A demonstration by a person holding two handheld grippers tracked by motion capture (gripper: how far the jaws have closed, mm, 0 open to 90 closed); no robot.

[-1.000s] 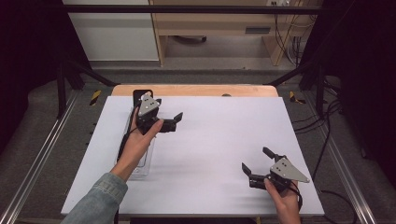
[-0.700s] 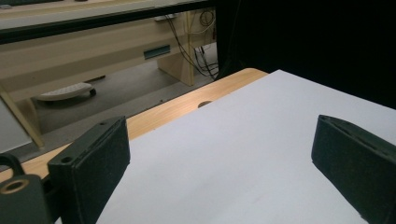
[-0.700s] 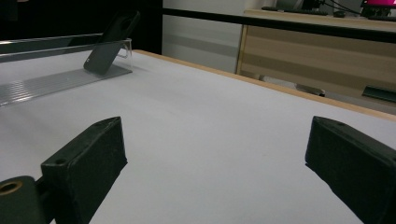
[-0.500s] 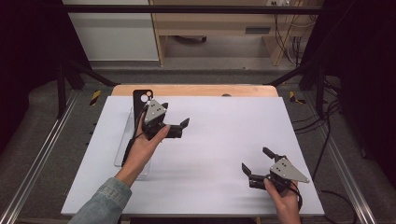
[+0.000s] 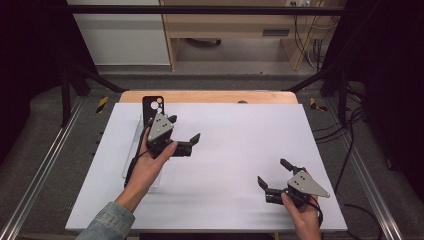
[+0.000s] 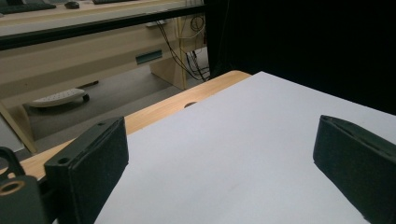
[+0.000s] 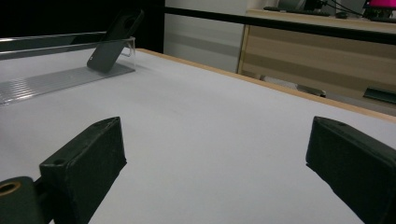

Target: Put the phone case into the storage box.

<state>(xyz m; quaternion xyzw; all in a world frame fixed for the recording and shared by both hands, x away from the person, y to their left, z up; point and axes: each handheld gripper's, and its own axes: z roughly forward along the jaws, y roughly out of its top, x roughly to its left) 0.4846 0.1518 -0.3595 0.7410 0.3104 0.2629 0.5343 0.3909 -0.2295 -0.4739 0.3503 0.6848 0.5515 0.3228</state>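
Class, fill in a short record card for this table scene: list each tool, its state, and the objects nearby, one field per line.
Left tool: open, holding nothing, above the white table
Right tool: open, holding nothing, near the table's front right corner
Phone case: black, leaning tilted in the clear tray, at the table's far left
Tray: clear plastic, lying flat along the table's left side
Contact: neither tool touches the phone case

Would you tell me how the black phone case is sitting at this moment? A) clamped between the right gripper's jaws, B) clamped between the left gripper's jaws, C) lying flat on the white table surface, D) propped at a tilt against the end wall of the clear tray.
D: the black phone case leans tilted against the end wall of the clear tray, while the left gripper and right gripper both stand open and empty.
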